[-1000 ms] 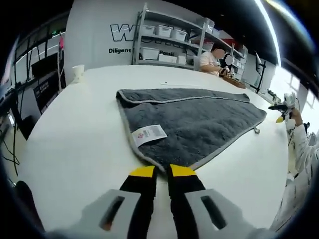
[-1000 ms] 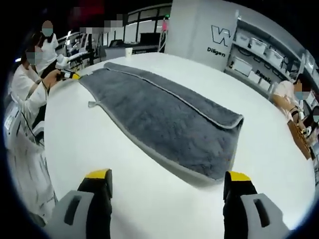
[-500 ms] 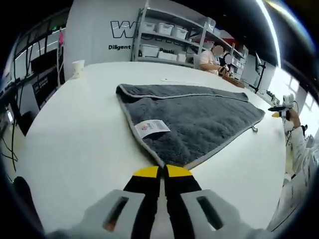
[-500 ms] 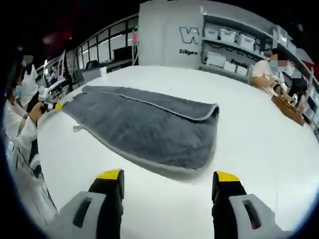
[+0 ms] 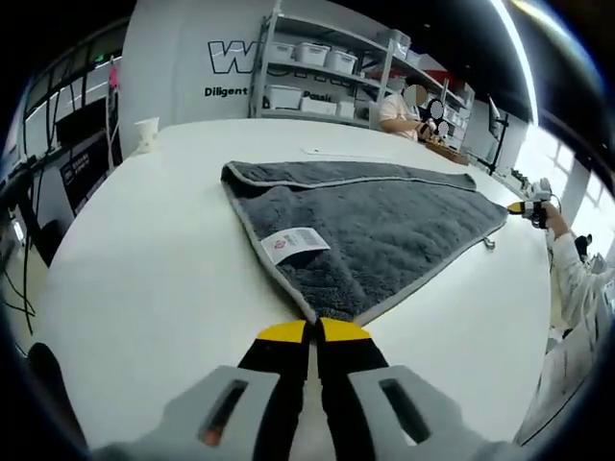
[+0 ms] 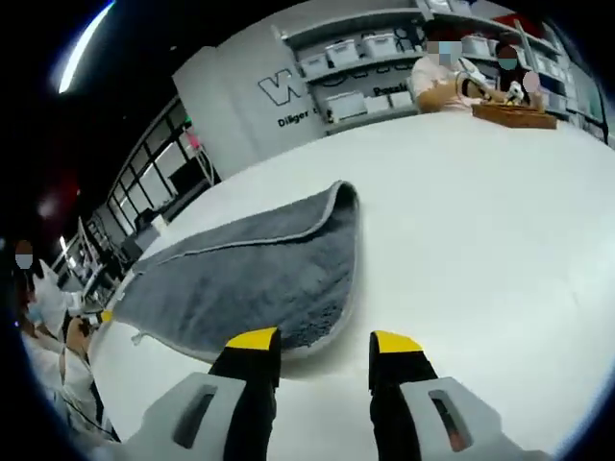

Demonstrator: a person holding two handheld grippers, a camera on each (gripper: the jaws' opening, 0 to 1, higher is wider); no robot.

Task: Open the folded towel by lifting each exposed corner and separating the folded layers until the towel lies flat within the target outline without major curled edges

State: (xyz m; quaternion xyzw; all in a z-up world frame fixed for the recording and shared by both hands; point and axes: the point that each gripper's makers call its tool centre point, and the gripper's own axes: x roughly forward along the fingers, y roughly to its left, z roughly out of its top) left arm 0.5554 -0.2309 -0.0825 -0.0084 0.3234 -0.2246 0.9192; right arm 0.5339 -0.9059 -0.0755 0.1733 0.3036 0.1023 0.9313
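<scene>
A grey towel (image 5: 370,230) is seen lying folded on a large white table (image 5: 144,250), and every place below is given relative to that towel. In the left gripper view the towel is spread as a triangle, its nearest corner brought to a point at the yellow tips of the left gripper (image 5: 314,331). The jaws of this gripper are pressed together with no gap between them; the towel's corner lies right at the tips, but whether cloth is actually pinched there cannot be told. A white label (image 5: 295,243) is stitched at the towel's near-left hem, and a small hanging loop (image 5: 490,244) sticks out from the right-hand edge. Beyond the far-left corner of the towel a paper cup (image 5: 146,136) stands on the table, well apart from the cloth. Behind the towel, shelving (image 5: 327,72) with storage bins is set against the wall, and a seated person (image 5: 402,108) is visible beside it.

In the right gripper view the right gripper (image 6: 314,345) is held with its jaws partly open (a moderate gap between the yellow tips), nothing between them. The tips sit just beside the rounded folded end (image 6: 336,254) of the towel, low over the table.
</scene>
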